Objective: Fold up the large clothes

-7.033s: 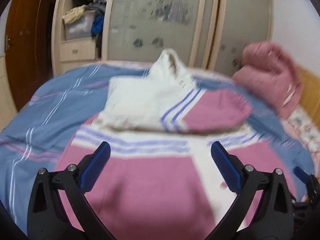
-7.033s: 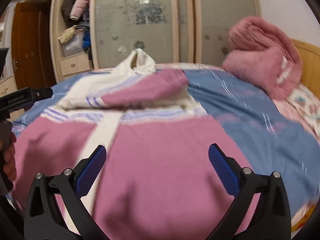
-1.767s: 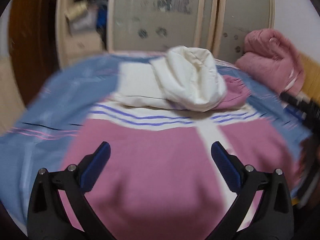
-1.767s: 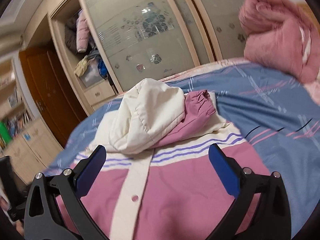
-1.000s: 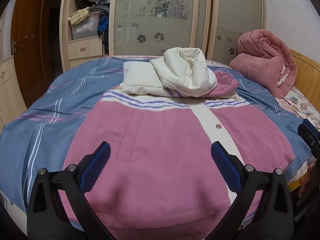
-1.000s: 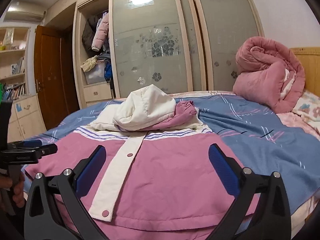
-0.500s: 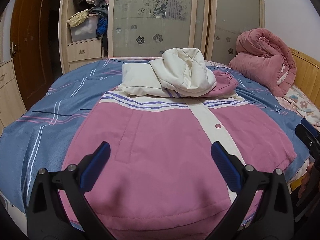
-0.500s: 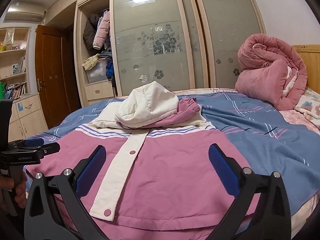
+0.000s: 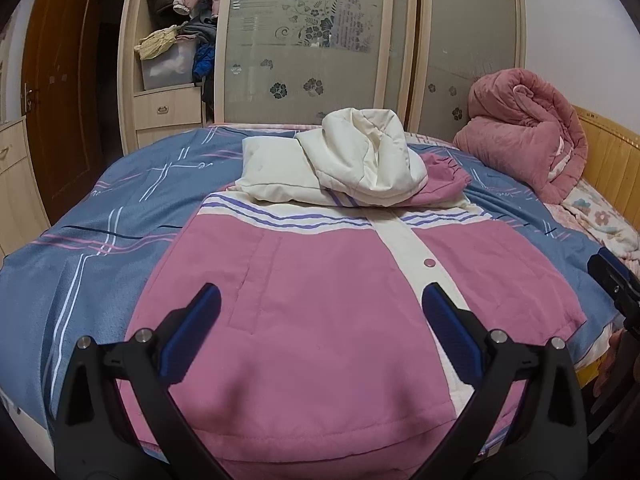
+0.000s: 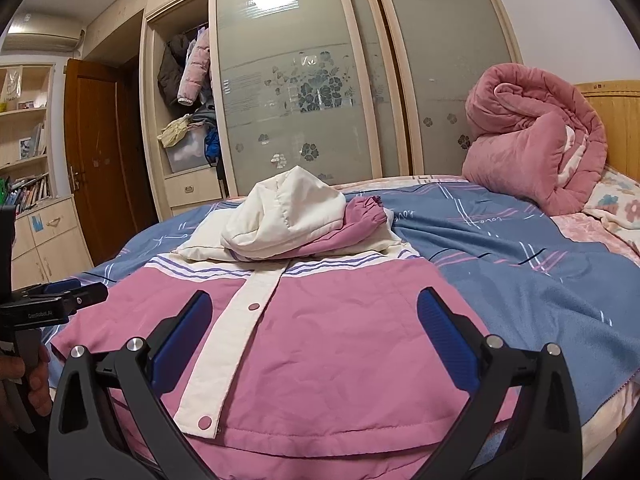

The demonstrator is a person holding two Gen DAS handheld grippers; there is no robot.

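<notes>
Ahead of both released tools, the hooded jacket (image 9: 328,300) is laid lengthwise on the bed (image 9: 92,248).
Its hem is nearest the left tool (image 9: 316,320) and right tool (image 10: 312,320); hood (image 10: 288,212) farthest.

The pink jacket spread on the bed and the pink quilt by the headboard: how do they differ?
The jacket lies spread flat across the blue bedspread, while the quilt is rolled into a tall bundle. The jacket has a cream placket, purple stripes and a cream hood folded over its chest; the quilt is nearly all one colour. The jacket lies right before both open grippers; the quilt sits far off. Both are pink, padded fabric.
</notes>
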